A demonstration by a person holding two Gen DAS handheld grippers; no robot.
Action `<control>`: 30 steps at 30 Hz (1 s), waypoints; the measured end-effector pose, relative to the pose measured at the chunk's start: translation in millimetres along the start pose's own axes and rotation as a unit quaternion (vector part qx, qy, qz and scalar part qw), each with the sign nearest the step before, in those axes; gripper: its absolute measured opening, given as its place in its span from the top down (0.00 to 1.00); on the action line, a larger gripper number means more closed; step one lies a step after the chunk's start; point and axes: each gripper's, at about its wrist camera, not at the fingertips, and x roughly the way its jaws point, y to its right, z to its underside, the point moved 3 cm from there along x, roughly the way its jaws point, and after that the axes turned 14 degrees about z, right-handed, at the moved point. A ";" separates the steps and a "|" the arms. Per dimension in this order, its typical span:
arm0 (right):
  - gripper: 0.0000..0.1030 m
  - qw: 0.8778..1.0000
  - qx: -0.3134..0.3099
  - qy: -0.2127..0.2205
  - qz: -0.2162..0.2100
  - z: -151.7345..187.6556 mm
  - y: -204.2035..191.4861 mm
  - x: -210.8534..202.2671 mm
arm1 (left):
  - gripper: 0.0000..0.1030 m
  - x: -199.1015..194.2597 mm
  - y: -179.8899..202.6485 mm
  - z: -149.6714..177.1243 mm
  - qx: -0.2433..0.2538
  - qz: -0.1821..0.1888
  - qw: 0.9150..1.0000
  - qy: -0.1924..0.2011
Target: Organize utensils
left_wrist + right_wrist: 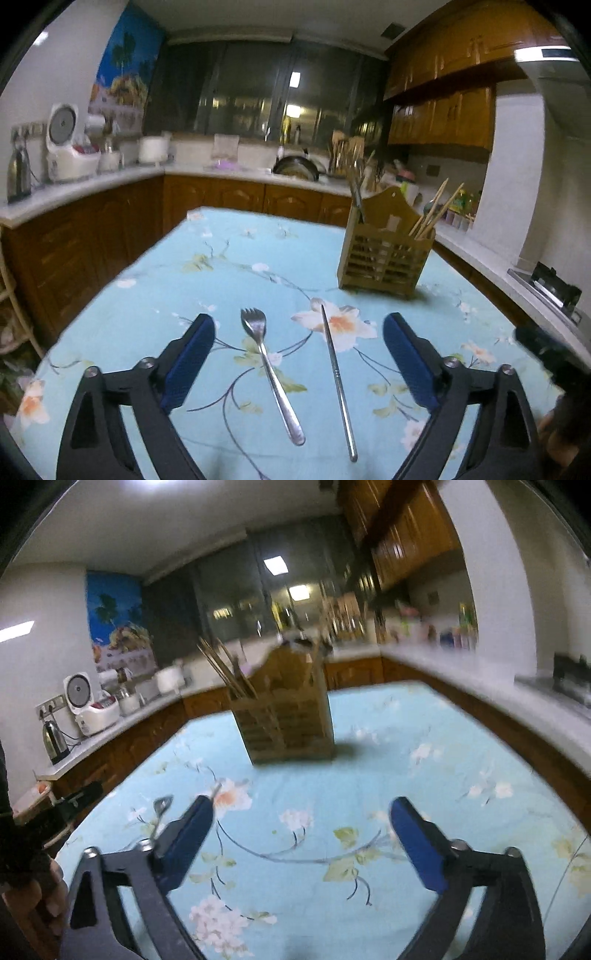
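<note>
A steel fork (271,373) and a thin steel chopstick (338,384) lie side by side on the blue flowered tablecloth (229,258). Both rest between the wide-spread blue pads of my left gripper (299,325), which is open and touches neither. A slatted wooden utensil holder (386,251) stands beyond them to the right, with chopsticks and a dark-handled utensil in it. In the right wrist view the holder (291,723) stands straight ahead. My right gripper (303,808) is open over bare cloth. The fork's head (162,806) and the chopstick's tip (216,790) show past its left finger.
Kitchen counters (92,184) with a rice cooker (68,147), a kettle (55,740) and jars run around the table on the left, back and right. A stove (554,291) sits at the right. A person's hand (48,893) holds the left gripper at the right wrist view's left edge.
</note>
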 end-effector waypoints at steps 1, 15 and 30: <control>0.00 1.000 -0.010 0.024 0.004 -0.6 -1.3 -9.2 | 0.01 -10.3 6.5 3.7 0.018 -0.008 1.000 0.015; 0.00 0.997 -0.034 0.070 0.015 17.4 1.3 -37.3 | 0.01 -37.6 19.2 34.4 0.053 -0.028 0.998 0.016; 0.00 0.997 -0.025 0.074 0.018 24.3 5.5 -39.5 | 0.01 -25.6 10.9 30.9 0.055 -0.035 0.998 0.012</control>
